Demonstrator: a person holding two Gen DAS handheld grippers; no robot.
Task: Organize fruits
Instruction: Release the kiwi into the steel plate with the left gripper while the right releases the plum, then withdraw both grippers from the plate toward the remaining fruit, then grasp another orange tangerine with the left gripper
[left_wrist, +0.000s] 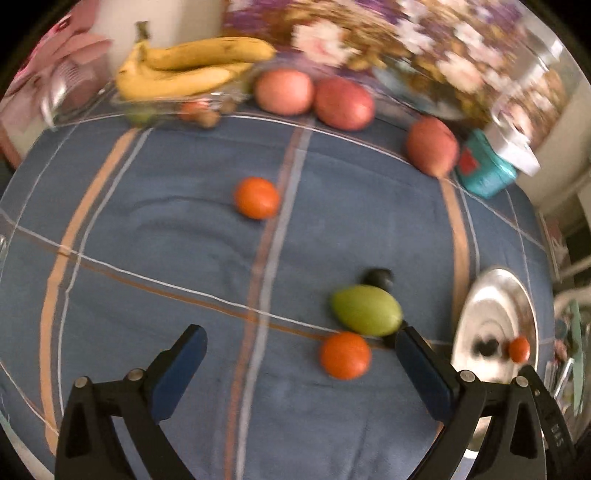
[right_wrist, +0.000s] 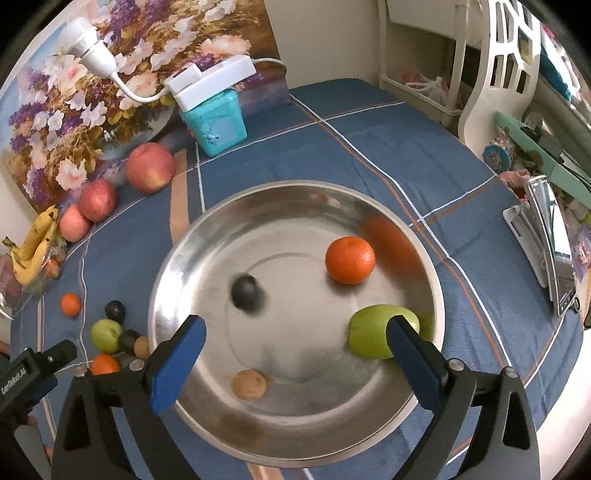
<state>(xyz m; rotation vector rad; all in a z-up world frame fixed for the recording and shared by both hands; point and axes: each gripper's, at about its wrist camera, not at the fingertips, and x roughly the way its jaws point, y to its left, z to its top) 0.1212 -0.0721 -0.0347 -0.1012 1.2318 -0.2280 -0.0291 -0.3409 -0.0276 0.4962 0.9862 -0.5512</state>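
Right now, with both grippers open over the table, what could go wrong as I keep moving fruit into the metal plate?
The dark fruit in the metal plate looks motion-blurred, probably rolling; another drop could knock it or the walnut about. The loose fruits by the left gripper sit packed together: closing on the green fruit may nudge the orange beside it. The left view is blurred, so aim may be off.

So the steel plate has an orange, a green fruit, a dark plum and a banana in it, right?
Not quite. The right wrist view shows no banana in the steel plate: the fourth item is a walnut, beside the orange, green fruit and dark plum. The bananas lie on the table.
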